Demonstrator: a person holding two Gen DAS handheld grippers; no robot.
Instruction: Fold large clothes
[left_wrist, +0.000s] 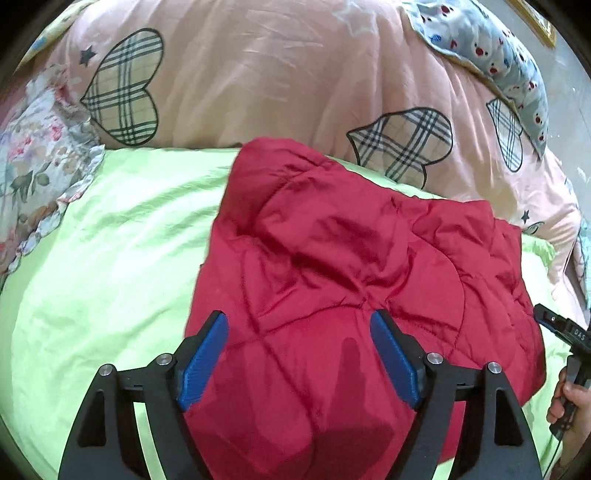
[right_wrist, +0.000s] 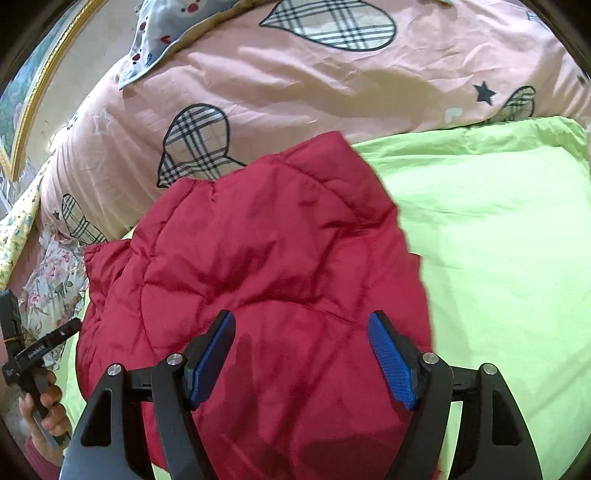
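A red quilted padded jacket (left_wrist: 351, 266) lies bunched and folded over on a light green bed sheet (left_wrist: 110, 266); it also shows in the right wrist view (right_wrist: 258, 258). My left gripper (left_wrist: 299, 328) is open, its blue pads (left_wrist: 207, 358) spread wide just above the jacket's near part, holding nothing. My right gripper (right_wrist: 301, 328) is open too, its blue pads (right_wrist: 391, 362) apart over the jacket's near edge, empty. The right gripper's body shows at the right edge of the left wrist view (left_wrist: 565, 332), and the left gripper's body at the left edge of the right wrist view (right_wrist: 33, 350).
A pink quilt with plaid hearts (left_wrist: 258, 74) is piled behind the jacket, also in the right wrist view (right_wrist: 314, 92). A floral pillow (left_wrist: 33, 166) lies at left, a blue patterned pillow (left_wrist: 491, 48) at back right. A gold picture frame (right_wrist: 40, 81) stands by the bed.
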